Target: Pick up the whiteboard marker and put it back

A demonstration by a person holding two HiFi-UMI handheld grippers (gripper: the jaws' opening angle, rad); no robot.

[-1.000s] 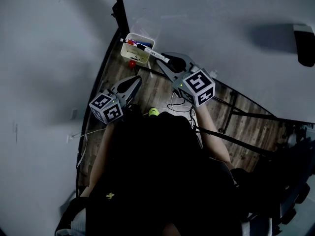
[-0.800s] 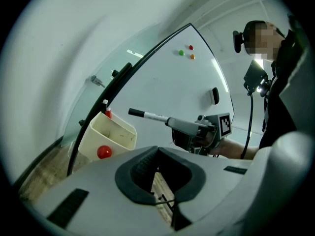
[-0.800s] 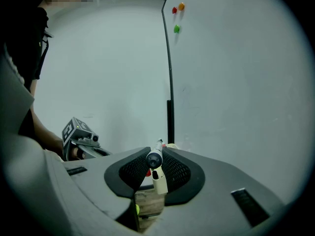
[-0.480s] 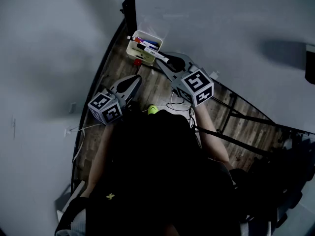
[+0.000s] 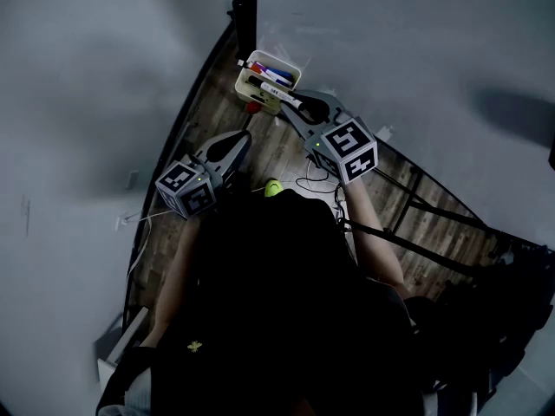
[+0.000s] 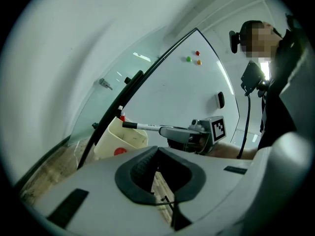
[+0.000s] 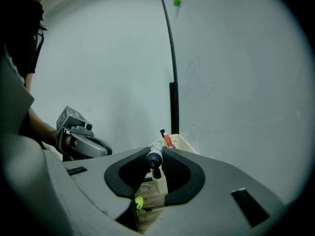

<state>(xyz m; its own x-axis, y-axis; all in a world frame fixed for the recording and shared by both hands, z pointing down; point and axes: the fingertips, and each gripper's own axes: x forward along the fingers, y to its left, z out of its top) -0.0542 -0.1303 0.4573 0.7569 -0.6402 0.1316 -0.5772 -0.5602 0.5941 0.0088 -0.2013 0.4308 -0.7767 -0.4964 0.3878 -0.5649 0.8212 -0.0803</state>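
Observation:
The whiteboard marker (image 5: 281,94), white with dark ends, lies level between the pads of my right gripper (image 5: 302,107), which is shut on it. Its far end reaches over the near rim of the cream bin (image 5: 291,63), which holds several other markers (image 5: 271,74). The right gripper view looks along the marker (image 7: 154,156) in my right gripper (image 7: 154,158), with the bin (image 7: 186,145) just beyond. From the left gripper view the marker (image 6: 142,127) points at the bin (image 6: 119,137). My left gripper (image 5: 240,139) (image 6: 157,150) hangs lower left of the bin, shut and holding nothing.
The bin stands on the wood floor at the foot of a whiteboard (image 6: 187,92) with a black stand post (image 5: 250,7). A yellow-green object (image 5: 273,187) and cables (image 5: 316,180) lie on the floor near the person's body. Coloured magnets (image 6: 188,59) sit on the board.
My right gripper has carried the marker a little lower and closer to the bin. The left gripper has drifted slightly. The head view has shifted, so the bin sits further up and right.

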